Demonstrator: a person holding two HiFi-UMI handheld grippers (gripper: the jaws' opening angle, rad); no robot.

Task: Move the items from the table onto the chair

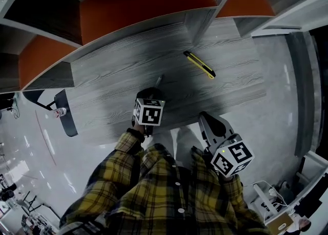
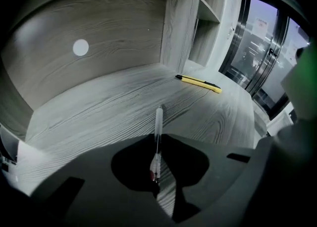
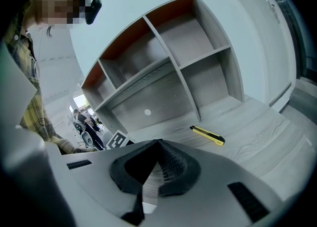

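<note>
I find open tabletop (image 1: 118,80) all round the yellow knife (image 1: 200,65); the shelf divider (image 1: 197,28) stands close behind it.

Head view looks steeply down; both gripper views sit low, sharing the yellow cutter (image 3: 207,135).

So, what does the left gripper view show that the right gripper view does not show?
Only the left gripper view: the clear pen, pinched in the left claw. Only the right gripper view: the right claw, shut with nothing in it, a plaid sleeve, and people standing far behind. Both: the yellow utility knife lying on the grey table.
</note>
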